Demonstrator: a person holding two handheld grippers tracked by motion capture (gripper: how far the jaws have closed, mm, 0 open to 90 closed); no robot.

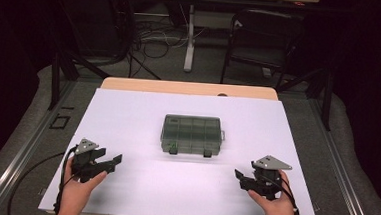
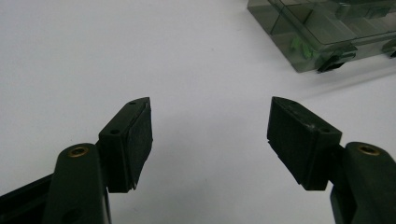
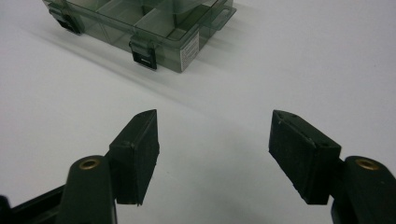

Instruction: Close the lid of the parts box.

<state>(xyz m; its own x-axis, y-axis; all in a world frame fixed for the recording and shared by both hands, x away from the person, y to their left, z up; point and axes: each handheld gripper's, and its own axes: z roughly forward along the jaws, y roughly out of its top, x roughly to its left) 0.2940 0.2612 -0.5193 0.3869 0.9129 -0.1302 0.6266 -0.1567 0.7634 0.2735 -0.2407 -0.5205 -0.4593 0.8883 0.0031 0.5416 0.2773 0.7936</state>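
At about eight o'clock on the white table [image 1: 128,113], the left gripper [image 1: 116,159] rests in a hand, its jaws spread wide with nothing between them. At the centre sits the box [image 1: 192,134], a smoky clear case with divided compartments, lid down, two dark latches [image 1: 207,153] on its near edge. It lies well apart from both tools. At about four o'clock the right gripper [image 1: 238,174] points inward, its jaws likewise released and empty.

The white-covered table [image 1: 138,184] is viewed from above, facing forward; each gripper view is taken low over it. The smoky transparent plastic compartment box [image 1: 192,134] is shared by all three views.
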